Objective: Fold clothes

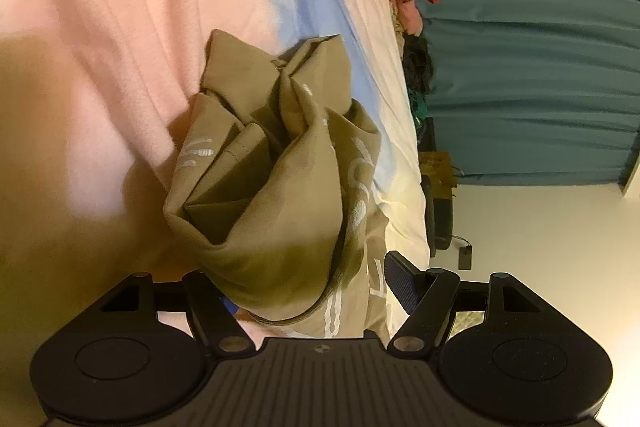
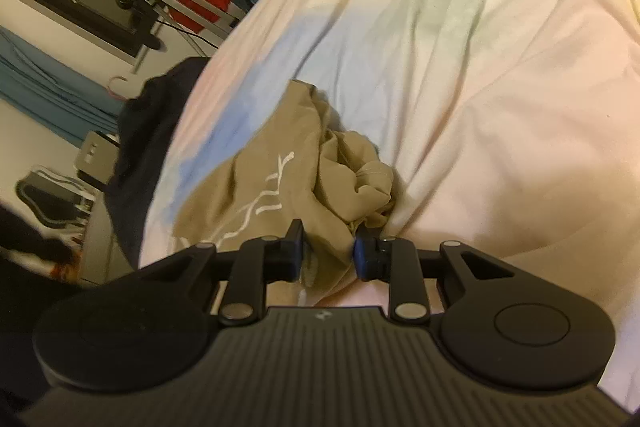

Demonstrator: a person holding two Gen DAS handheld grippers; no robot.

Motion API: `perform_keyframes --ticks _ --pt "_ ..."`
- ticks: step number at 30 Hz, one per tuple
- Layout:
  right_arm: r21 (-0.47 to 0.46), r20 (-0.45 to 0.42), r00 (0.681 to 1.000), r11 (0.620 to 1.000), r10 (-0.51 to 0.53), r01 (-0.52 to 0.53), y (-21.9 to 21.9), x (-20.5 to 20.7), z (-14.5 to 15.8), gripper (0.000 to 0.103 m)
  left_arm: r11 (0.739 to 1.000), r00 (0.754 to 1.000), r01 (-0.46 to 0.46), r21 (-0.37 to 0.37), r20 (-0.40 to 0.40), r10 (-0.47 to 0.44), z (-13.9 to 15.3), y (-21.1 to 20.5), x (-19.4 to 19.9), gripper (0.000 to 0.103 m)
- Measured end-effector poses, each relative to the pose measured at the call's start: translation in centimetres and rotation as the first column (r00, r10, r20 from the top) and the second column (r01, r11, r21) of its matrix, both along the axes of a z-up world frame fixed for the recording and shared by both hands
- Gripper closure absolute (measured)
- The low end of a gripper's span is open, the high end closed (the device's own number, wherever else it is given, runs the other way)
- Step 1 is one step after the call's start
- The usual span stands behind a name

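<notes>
The tan T-shirt (image 2: 304,183) with white print lies crumpled on the bed (image 2: 500,75), and the right gripper (image 2: 328,255) has its 2 fingers pinched on a bunch of the cloth, while the left gripper (image 1: 312,291) has its fingers wide with a thick fold of the shirt between them, not squeezed as far as I can tell. I think the good way now is to get a firm hold on both sides, then lift and pull apart so the shirt falls flat. The bed edge and a dark cloth (image 2: 156,131) are near on one side, so the open sheet on the other side looks like the best room to spread it.
</notes>
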State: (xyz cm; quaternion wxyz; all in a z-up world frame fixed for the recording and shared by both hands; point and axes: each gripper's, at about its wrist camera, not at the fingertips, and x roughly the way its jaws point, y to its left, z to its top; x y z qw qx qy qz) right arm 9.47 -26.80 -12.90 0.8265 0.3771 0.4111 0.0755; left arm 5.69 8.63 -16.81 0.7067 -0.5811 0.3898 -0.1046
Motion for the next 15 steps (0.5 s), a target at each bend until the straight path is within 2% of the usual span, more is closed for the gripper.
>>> perform_keyframes --ticks 6,12,15 --pt "-0.058 -0.015 1.0 0.998 0.009 -0.01 0.6 -0.2 -0.5 0.075 1.0 1.0 -0.011 0.001 -0.021 0.011 -0.3 0.2 -0.2 0.032" --pt "-0.142 0.006 0.999 0.989 0.039 -0.037 1.4 -0.6 -0.1 0.075 1.0 0.999 -0.006 0.018 -0.047 0.007 -0.1 0.3 -1.2 0.032" --pt "-0.152 0.01 0.999 0.987 0.043 -0.041 1.4 -0.7 0.0 0.075 0.999 0.998 0.002 0.034 -0.063 0.0 0.2 0.3 -1.7 0.032"
